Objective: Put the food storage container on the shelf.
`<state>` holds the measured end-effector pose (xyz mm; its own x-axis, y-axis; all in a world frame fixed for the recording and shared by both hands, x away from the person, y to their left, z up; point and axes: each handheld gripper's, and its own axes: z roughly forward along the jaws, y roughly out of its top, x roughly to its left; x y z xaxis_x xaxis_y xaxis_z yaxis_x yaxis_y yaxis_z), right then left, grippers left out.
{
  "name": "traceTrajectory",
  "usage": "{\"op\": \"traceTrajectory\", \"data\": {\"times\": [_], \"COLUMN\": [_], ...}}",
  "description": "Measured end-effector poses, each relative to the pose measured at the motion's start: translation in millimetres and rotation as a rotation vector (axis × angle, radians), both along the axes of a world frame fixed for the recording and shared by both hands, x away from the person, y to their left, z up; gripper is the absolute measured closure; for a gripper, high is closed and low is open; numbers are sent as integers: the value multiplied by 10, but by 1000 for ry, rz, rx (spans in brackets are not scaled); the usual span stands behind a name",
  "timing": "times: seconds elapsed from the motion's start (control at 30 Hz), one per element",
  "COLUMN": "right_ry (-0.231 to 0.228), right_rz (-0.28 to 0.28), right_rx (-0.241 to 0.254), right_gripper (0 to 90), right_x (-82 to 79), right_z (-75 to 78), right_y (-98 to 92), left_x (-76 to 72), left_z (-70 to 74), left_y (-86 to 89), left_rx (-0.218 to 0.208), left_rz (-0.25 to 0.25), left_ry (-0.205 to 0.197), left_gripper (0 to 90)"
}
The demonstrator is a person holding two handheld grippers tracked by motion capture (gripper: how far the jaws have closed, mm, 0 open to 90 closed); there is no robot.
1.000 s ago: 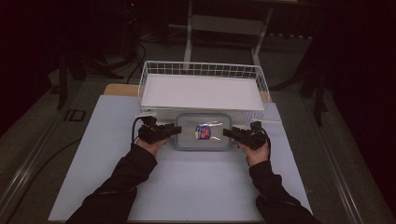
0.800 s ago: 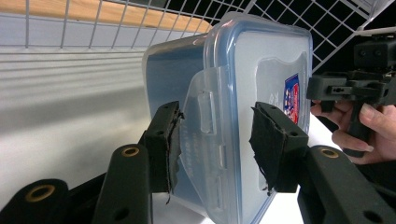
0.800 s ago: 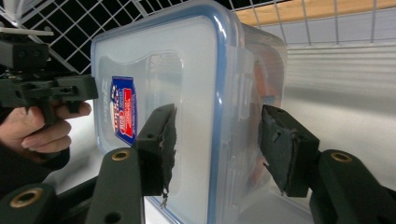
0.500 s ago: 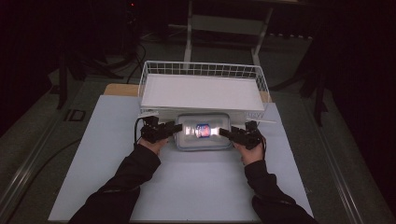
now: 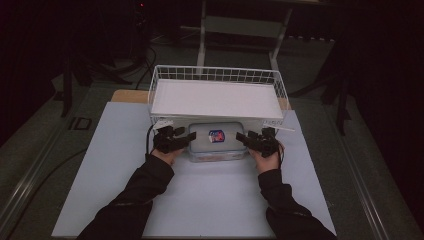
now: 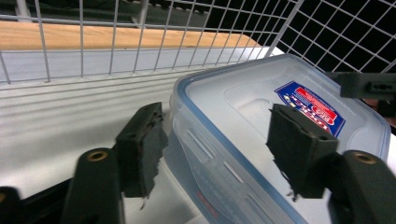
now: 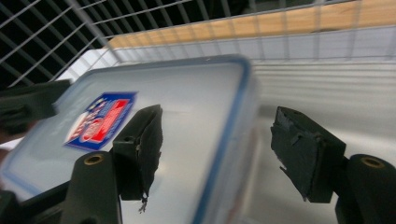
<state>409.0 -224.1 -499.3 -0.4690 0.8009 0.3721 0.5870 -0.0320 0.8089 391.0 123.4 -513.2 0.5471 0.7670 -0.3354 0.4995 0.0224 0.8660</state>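
Surface: a pale white sheet [image 5: 115, 170] covers the tabletop; a strip of light wooden tabletop [image 5: 129, 96] shows at the far left corner behind it.
Room: dark all round, with grey floor [image 5: 40, 150] at the left and metal stand legs [image 5: 202, 35] beyond the far edge.
Left hand-held gripper [image 5: 181, 139]: jaws parted wide, straddling the left end of the box, one pad beside its wall and one over its lid; whether the pads touch it cannot be told.
Box: a clear rectangular plastic container with a blue-rimmed lid and a red-and-blue label [image 5: 217, 141] sits on the sheet between the two grippers, just in front of the basket.
Basket: a white wire basket with a flat white floor [image 5: 217, 75] stands right behind the box, closing off the far side.
Right hand-held gripper [image 5: 246, 137]: jaws wide apart around the box's right end, one pad over the lid, one off its side; nothing clamped.
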Motion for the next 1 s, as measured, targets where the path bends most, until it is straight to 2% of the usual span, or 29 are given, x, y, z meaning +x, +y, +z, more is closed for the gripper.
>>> {"op": "traceTrajectory", "data": {"times": [0.1,0.13,0.17,0.3,0.4,0.47,0.53,0.73,0.8,0.83,1.0], "right_ry": [-19,-12,-30,-64,-70,-74,-85,-120,-122,-114,-84], "right_rz": [-2,10,13,19,23,31,45,108,120,136,187], "right_rx": [-13,-12,-20,-20,-23,-21,-27,-33,-24,-11,-10], "right_gripper": [342,342,342,341,338,336,330,338,338,373,460], "right_x": [-7,-25,-33,-86,-139,-195,-258,-495,-530,-594,-722], "right_z": [1,6,6,24,47,79,123,242,253,261,223], "right_y": [-16,-11,-18,-70,-112,-139,-140,-72,-57,-26,75], "left_x": [-58,-77,-92,-161,-253,-283,-375,-553,-553,-639,-778], "left_z": [28,40,53,81,108,120,171,283,283,313,329], "left_y": [2,9,19,43,65,74,88,134,134,155,212], "left_rx": [-2,2,10,-11,-18,-20,-10,2,2,1,7], "left_rz": [-18,-29,-37,-73,-96,-109,-123,-162,-162,-176,-184], "left_ry": [-19,-27,-35,-16,-18,-17,-21,-21,-21,-19,-6], "left_gripper": [280,265,242,153,143,102,51,17,15,12,4]}}
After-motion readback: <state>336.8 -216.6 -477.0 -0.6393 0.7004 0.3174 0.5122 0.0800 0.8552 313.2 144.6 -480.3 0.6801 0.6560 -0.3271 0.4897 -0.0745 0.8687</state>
